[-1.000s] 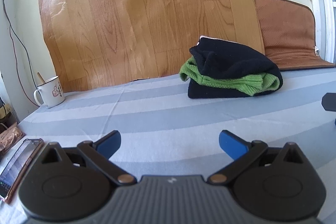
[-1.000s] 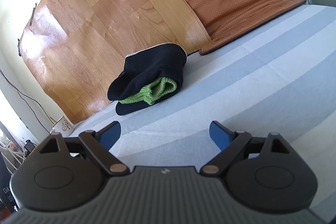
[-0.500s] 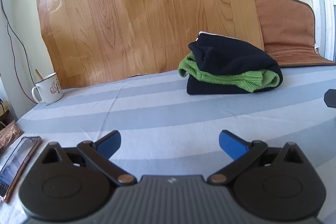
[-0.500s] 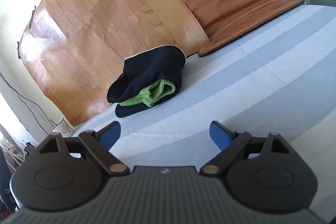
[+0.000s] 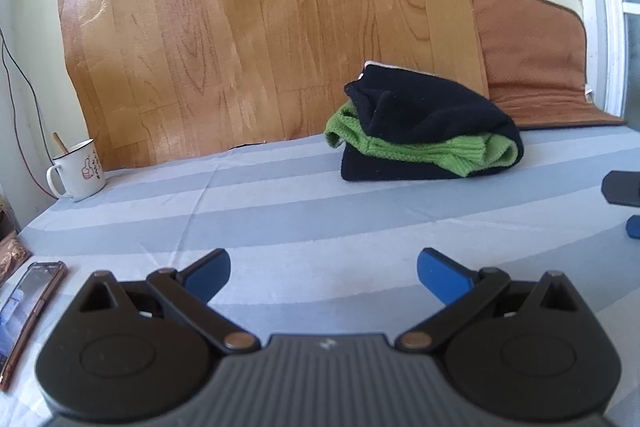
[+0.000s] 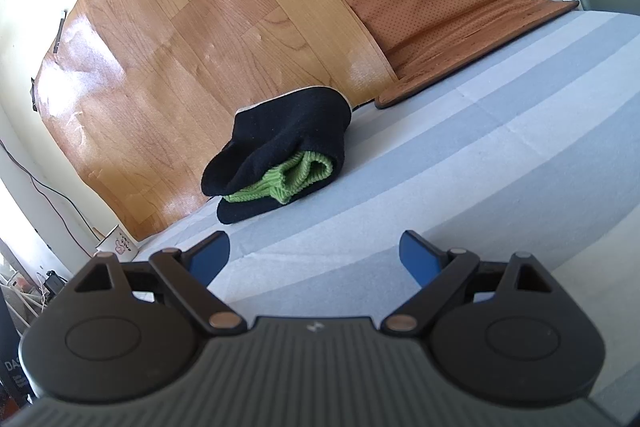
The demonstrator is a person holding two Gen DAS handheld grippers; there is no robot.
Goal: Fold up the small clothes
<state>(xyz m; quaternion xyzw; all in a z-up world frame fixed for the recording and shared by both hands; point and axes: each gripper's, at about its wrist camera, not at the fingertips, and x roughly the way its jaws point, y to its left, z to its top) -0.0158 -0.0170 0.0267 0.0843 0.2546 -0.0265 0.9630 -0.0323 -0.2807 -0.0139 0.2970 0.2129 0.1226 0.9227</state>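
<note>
We hold our left gripper and right gripper wide open, empty, above the striped sheet, well short of the folded black-and-green clothes.

The left tongs hover with blue pads spread wide and nothing between them, low over the striped sheet. Well ahead, a folded black and green garment lies against the wood-grain panel. A white mug stands far left; a phone lies nearer.
</note>
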